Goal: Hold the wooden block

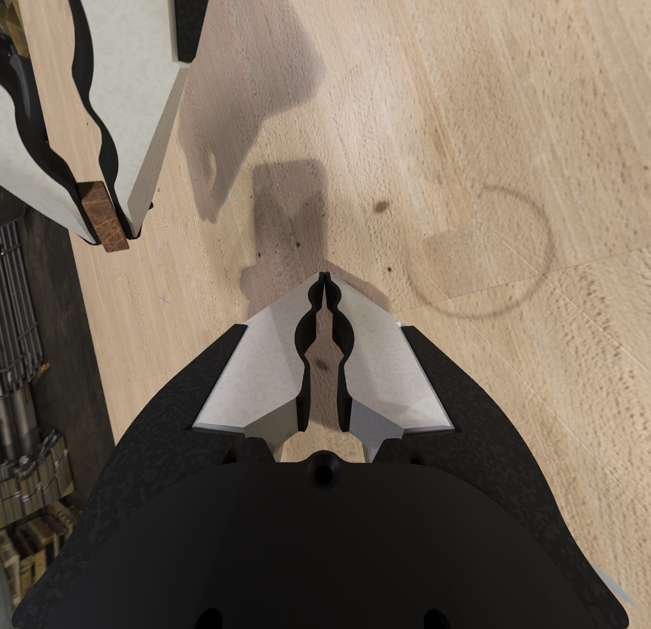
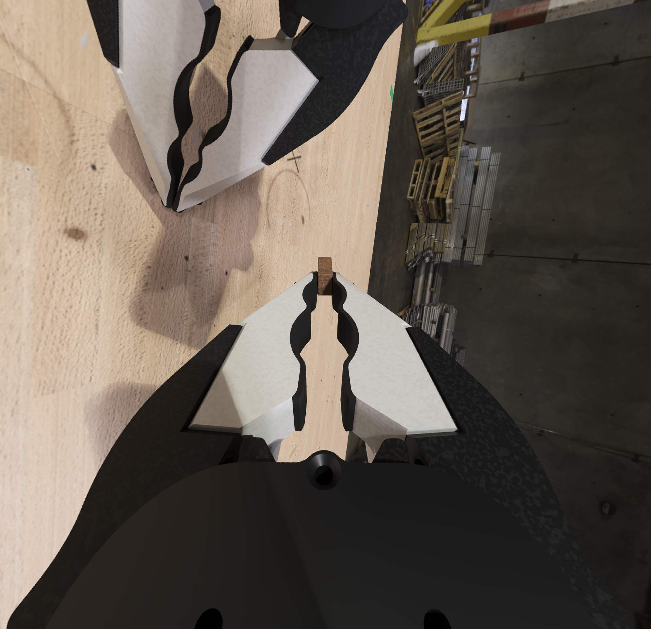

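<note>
Two claws worked over one pale, grainy wooden table (image 1: 458, 119). The left claw (image 1: 323, 274), at six o'clock, was clenched on nothing, its wavy black pads touching. The right claw (image 2: 324, 277) pinched one small, dark-brown wooden block (image 2: 324, 276) at its tips.

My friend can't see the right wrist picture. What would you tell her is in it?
The right tool pinches a small brown wooden block between its fingertips, above a pale wooden table near its edge. The left tool, shut and empty, points down at the table farther off.
</note>
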Motion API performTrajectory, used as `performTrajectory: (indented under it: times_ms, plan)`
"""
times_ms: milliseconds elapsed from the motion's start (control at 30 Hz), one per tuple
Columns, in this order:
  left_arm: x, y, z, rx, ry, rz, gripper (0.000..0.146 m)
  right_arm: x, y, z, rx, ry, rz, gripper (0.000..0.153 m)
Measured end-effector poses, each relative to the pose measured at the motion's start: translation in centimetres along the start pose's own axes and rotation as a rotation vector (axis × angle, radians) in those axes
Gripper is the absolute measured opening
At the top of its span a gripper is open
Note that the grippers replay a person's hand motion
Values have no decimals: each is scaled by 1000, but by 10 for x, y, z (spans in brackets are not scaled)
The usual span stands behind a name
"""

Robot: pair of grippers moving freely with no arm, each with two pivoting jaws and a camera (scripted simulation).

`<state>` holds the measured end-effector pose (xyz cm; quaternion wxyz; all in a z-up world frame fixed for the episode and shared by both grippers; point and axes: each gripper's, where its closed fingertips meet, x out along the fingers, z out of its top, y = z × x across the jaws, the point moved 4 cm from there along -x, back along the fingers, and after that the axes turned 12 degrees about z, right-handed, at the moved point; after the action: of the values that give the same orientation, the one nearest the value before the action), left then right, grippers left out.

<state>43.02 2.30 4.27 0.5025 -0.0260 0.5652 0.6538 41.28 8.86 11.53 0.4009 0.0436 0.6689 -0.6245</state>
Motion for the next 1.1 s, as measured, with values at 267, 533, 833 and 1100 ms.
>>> performTrajectory:
  times_ms: [267,533,833,1100]
  plan:
    - [1,1,3,108,57,-40,0,1,1,-1,59,-37,-26,6]
    - [-13,12,-7,-94,-30,55,0,0,4,-7,119,-50,-53,6]
    - [-23,19,-3,-238,-73,74,0,4,6,-17,165,-43,-50,6]
    - [4,9,7,-209,-67,-46,0,2,5,-11,190,-65,-68,6]
